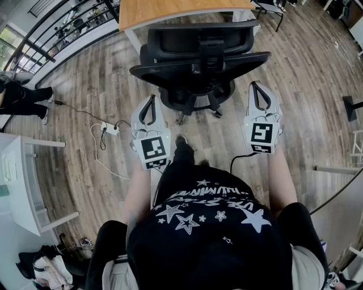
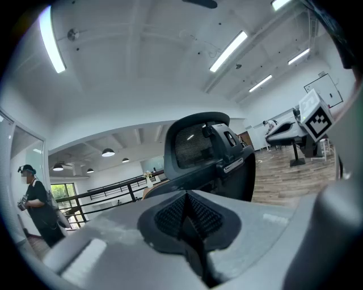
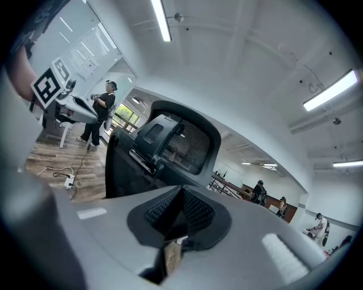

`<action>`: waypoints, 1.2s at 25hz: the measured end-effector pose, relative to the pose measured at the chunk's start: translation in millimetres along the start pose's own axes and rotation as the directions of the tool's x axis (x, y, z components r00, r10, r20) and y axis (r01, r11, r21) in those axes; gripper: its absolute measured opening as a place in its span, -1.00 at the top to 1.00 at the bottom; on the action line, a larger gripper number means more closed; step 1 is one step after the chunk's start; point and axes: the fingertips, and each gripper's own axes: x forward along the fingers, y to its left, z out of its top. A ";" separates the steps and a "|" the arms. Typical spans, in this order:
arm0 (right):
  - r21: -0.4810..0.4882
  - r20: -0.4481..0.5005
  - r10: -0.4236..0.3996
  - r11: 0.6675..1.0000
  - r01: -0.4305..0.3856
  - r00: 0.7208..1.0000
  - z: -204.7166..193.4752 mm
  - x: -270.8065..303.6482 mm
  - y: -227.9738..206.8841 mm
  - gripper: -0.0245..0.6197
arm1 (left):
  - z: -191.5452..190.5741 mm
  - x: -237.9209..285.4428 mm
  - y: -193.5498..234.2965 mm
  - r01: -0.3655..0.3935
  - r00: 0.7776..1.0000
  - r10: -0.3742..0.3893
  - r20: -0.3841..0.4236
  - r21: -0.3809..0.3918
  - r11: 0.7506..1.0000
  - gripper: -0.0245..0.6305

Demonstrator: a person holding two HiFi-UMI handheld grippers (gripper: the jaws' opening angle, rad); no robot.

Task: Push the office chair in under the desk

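Office chair (image 1: pixel 198 42) in all 3 views

The chair (image 1: pixel 198 62) stands on the floor (image 1: pixel 306 73), and the tabletop (image 1: pixel 170 8) is just behind it at 12 o'clock. The left gripper (image 1: pixel 150 101) is near the chair at 8 o'clock, the right gripper (image 1: pixel 259 86) at 4 o'clock. A power strip (image 1: pixel 110 129) lies on the floor at 9 o'clock from the left gripper.

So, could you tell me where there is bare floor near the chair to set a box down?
Bare floor lies right of the office chair, toward the black stand, and left of it, beyond the power strip. Its cables crowd the floor beside the left gripper.
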 end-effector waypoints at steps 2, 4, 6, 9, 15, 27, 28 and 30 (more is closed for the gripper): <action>0.007 0.004 0.004 1.000 -0.004 1.000 -1.9 -0.6 -1.0 0.92 | 0.8 1.2 -3.0 0.000 1.000 0.000 0.002 -0.003 1.000 0.92; 0.011 0.007 0.010 1.000 -0.010 1.000 -4.2 -2.5 -1.4 0.92 | 1.5 0.7 -6.4 -0.002 1.000 0.002 0.003 -0.003 1.000 0.92; 0.013 0.007 0.015 1.000 -0.015 1.000 -6.5 -5.3 -2.2 0.92 | 2.3 -1.0 -9.7 -0.004 1.000 0.004 0.002 0.001 1.000 0.92; 0.026 0.007 0.027 0.999 -0.027 1.000 -9.6 -7.3 -3.6 0.92 | 3.4 -2.8 -12.3 -0.008 1.000 0.008 0.000 -0.002 1.000 0.92; 0.052 0.085 0.058 0.997 -0.063 0.995 3.4 -6.3 -1.7 0.91 | 11.5 -5.3 -5.2 -0.033 0.999 0.032 0.029 0.043 0.999 0.92; -0.188 -0.020 0.059 0.980 -0.061 0.998 -12.8 45.4 2.2 -0.03 | -11.8 49.6 5.5 0.049 0.999 -0.043 -0.029 0.239 0.970 -0.07; -0.182 -0.037 0.061 0.981 -0.067 0.997 -16.1 51.0 0.8 -0.14 | -13.6 55.4 6.0 0.053 0.998 -0.045 -0.037 0.250 0.967 -0.17; -0.167 -0.062 0.063 0.983 -0.073 0.996 -20.1 62.4 -1.7 -0.32 | -15.2 66.2 10.3 0.045 0.999 -0.034 -0.042 0.294 0.955 -0.29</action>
